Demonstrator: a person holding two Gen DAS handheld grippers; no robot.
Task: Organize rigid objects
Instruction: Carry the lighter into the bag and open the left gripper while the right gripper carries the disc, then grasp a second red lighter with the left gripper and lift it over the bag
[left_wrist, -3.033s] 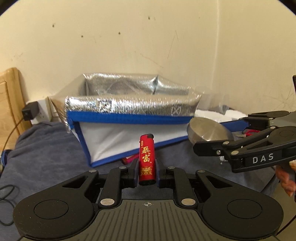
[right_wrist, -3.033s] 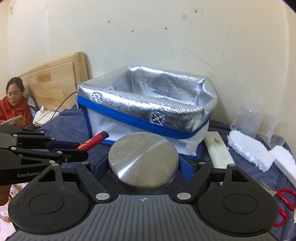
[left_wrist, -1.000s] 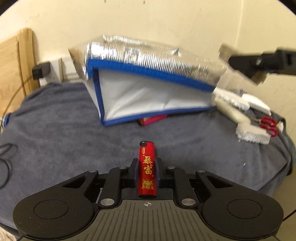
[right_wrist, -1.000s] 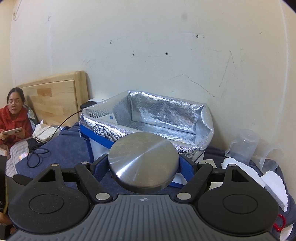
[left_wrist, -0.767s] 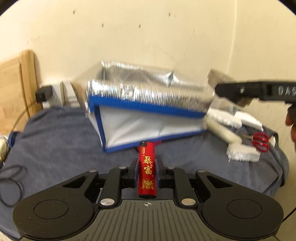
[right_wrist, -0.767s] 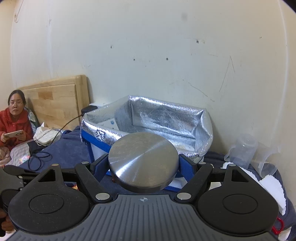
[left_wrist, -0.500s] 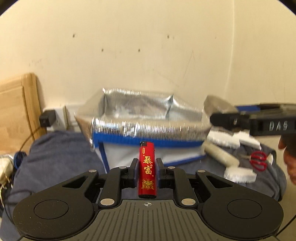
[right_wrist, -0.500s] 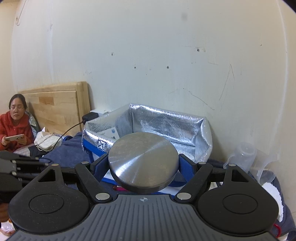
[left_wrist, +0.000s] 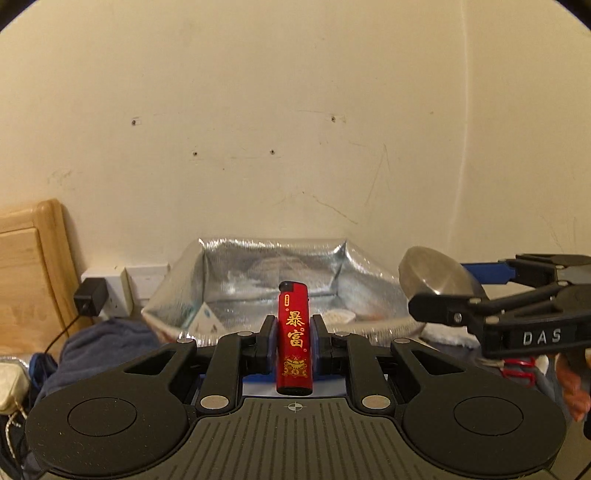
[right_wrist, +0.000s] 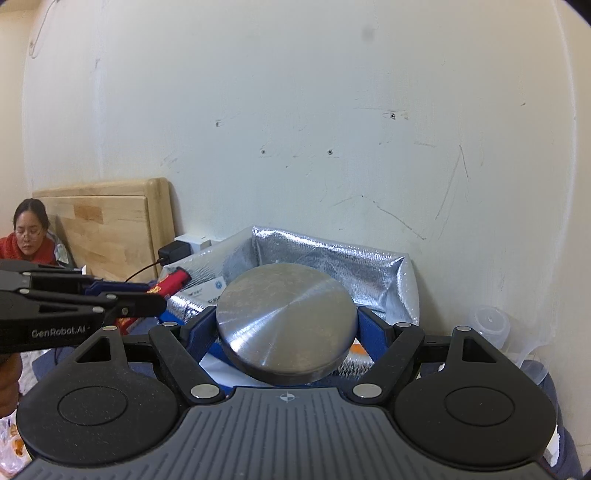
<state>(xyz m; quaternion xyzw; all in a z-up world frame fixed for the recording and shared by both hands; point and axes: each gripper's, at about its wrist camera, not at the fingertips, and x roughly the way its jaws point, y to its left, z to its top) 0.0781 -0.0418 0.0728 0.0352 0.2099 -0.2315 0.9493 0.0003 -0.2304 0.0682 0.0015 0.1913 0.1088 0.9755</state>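
Red lighter (left_wrist: 294, 338) upright, clamped in left hand-held gripper (left_wrist: 294, 334); steel disc (right_wrist: 286, 326) gripped flat between right hand-held gripper (right_wrist: 286, 328) pads, before foil-lined bag (left_wrist: 373, 275).

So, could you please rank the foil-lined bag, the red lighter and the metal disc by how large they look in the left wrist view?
1. foil-lined bag, clearly the largest.
2. and 3. metal disc and red lighter: they look about alike, and the lighter sits much nearer the camera, so I would not rank them.
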